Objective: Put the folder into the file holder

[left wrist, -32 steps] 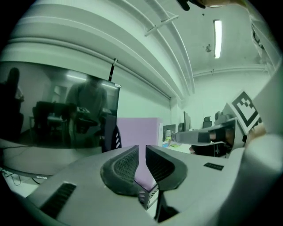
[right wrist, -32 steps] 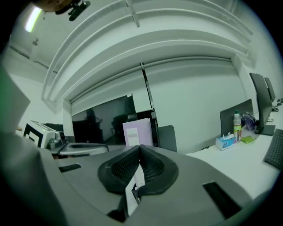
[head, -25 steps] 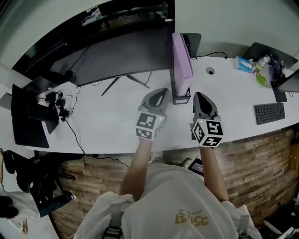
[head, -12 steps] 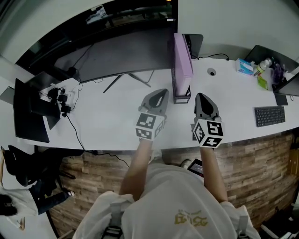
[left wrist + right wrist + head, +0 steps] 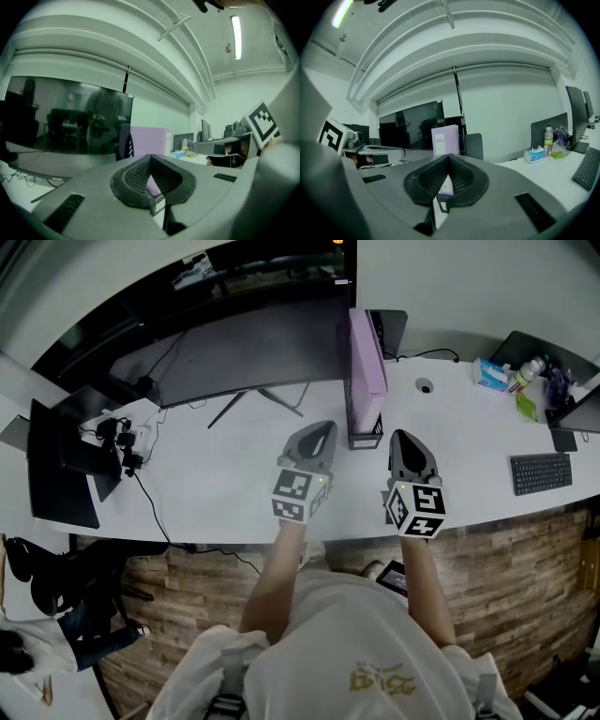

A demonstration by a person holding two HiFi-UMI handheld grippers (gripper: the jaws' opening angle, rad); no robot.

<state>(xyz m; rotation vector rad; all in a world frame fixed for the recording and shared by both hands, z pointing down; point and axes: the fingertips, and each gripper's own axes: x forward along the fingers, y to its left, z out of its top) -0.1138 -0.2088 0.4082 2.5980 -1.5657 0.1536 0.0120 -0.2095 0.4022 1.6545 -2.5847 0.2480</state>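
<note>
**A:** White curved desk (image 5: 216, 484), with a wide dark monitor (image 5: 234, 352) across the upper left. Where's the purple folder (image 5: 366, 352)?

**B:** Upper centre, standing upright in the black file holder (image 5: 352, 418) (fully seated, as far as I can judge).

**A:** And the grippers?

**B:** The left gripper (image 5: 322, 427) and right gripper (image 5: 404, 435) sit just below the holder, one on each side. Both have their jaws pressed together on nothing.

**A:** So what now?

**B:** The job looks done to me. Hold both tools low and clear of the holder, since a nudge to its front could tip that tall folder. Any retreat should go toward the bottom of the frame, not sideways.
</note>
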